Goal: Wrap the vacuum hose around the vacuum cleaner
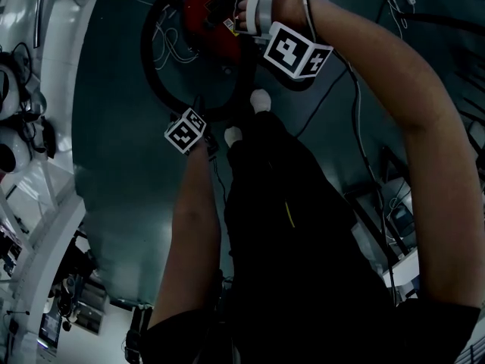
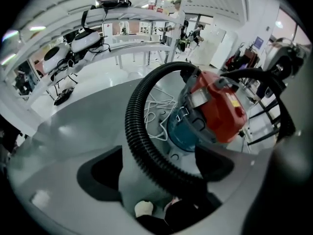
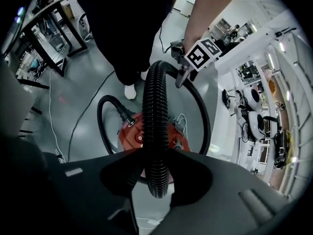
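Through the left gripper view, finds the left claw spread wide, with the black ribbed hose crossing the gap toward the right-hand jaw but squeezed by neither. Follows that hose up into a loop past the red-and-teal vacuum cleaner, standing on the grey floor beside a tangle of white cord. Through the right gripper view, finds the right claw pinching a stretch of the hose, jaws pressed on both sides of the ribs, directly above the cleaner's red top. Traces the rest of the hose from a port on that top, out in a wide arc round the body, up to the left claw and over to this grip, with the person's feet just beyond. From the dim head view, places both claws pointing steeply down, the right over the cleaner, the left at the near edge of the loop. Judges the step as mid-wrap: one loose turn laid well clear of the body, the upper stretch carried by the right claw, the left free to take a fresh hold. Calls next for taking up slack, probably by closing the left claw further along, drawing the loop snug against the cleaner and leading the held stretch round, clear of the cord.
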The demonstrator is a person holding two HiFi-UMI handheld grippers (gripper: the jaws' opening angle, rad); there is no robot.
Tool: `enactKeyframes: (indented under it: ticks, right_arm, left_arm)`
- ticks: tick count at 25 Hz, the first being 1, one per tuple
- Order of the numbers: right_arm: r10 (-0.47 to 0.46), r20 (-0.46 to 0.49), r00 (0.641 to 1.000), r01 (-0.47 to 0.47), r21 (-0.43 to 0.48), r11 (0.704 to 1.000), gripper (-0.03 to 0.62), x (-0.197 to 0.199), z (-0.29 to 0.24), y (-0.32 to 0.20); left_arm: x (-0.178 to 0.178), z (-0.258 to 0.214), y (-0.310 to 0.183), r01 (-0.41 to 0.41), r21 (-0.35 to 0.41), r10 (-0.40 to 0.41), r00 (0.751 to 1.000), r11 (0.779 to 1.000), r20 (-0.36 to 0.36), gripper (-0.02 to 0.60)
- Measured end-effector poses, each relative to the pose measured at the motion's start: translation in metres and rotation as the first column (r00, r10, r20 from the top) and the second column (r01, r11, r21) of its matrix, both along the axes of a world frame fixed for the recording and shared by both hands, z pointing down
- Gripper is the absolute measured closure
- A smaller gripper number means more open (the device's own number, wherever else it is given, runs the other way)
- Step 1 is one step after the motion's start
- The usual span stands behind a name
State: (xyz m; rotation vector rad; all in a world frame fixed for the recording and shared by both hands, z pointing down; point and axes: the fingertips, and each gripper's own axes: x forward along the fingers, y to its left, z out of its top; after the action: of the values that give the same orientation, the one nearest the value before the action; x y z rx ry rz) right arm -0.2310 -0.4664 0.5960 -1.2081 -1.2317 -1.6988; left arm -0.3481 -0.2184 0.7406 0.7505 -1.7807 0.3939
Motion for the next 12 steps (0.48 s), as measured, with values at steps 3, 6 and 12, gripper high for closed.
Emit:
enactKeyframes:
  ticks: [3,6,12]
  right_arm:
    - [-0.015,0.000,1.000,0.015,-0.028,0.999,0.437,-0.005,0.004,0.016]
    - [-0.006,-0.007,1.000,0.006,-0.045,0.999,0.437,-0.007,0.012,0.023]
    - [-0.004,-0.026,1.000,0.003,-0.042,0.999,0.439,-0.007,0.016,0.027]
  left_arm:
    - [0.009,-0.003,-0.010,-0.058,0.019,0.058,0.998,0.998,0.002,0.114]
    - [0.022,-0.014,-0.045,-0.187,0.121,0.186,0.982,0.975,0.014,0.137]
    - [0.050,-0.064,-0.115,-0.315,0.450,0.330,0.943,0.835,0.048,0.204]
